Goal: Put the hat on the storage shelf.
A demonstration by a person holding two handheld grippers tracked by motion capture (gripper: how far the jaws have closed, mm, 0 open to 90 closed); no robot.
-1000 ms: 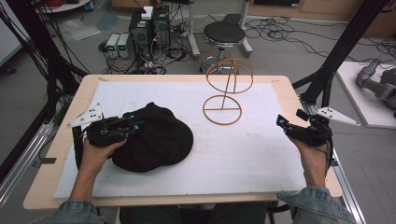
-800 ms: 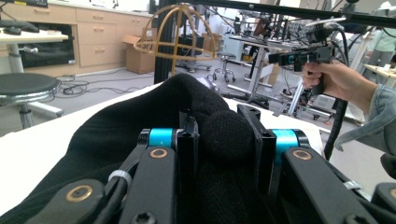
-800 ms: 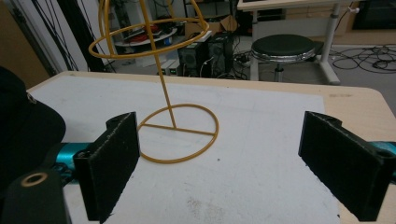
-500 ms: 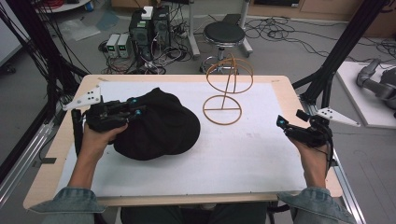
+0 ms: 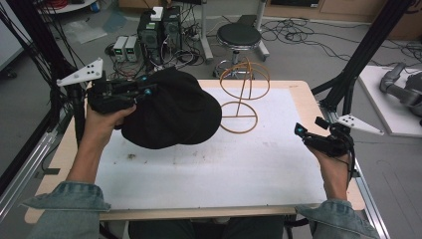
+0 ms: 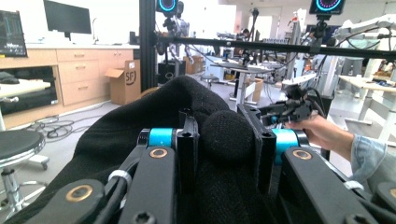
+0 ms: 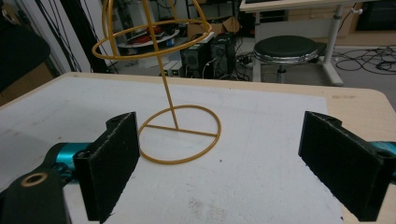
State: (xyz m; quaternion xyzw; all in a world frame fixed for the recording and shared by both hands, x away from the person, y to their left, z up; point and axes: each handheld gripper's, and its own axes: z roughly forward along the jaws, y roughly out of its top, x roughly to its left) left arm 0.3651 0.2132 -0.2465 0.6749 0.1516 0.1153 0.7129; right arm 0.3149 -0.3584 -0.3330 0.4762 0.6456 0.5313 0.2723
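Note:
A black fabric hat (image 5: 174,109) hangs above the left half of the table, lifted off the white mat (image 5: 209,174). My left gripper (image 5: 144,92) is shut on a bunched fold at its left edge. In the left gripper view the fold of the hat (image 6: 226,135) is pinched between the jaws of the left gripper (image 6: 219,137). A gold wire hat stand (image 5: 244,94) stands bare at the back centre, just right of the hat. My right gripper (image 5: 298,132) rests low near the table's right edge, open and holding nothing. In the right gripper view, the right gripper (image 7: 219,163) faces the stand (image 7: 167,91).
A round black stool (image 5: 239,35) and computer boxes (image 5: 159,27) with cables sit on the floor behind the table. Black frame poles rise at both sides. A grey robot arm (image 5: 403,89) lies on a platform at the right. The table's wooden rim (image 5: 303,92) frames the mat.
My left hand has risen with the hat, lifting it off the mat and carrying it toward the back left. The right hand has not moved.

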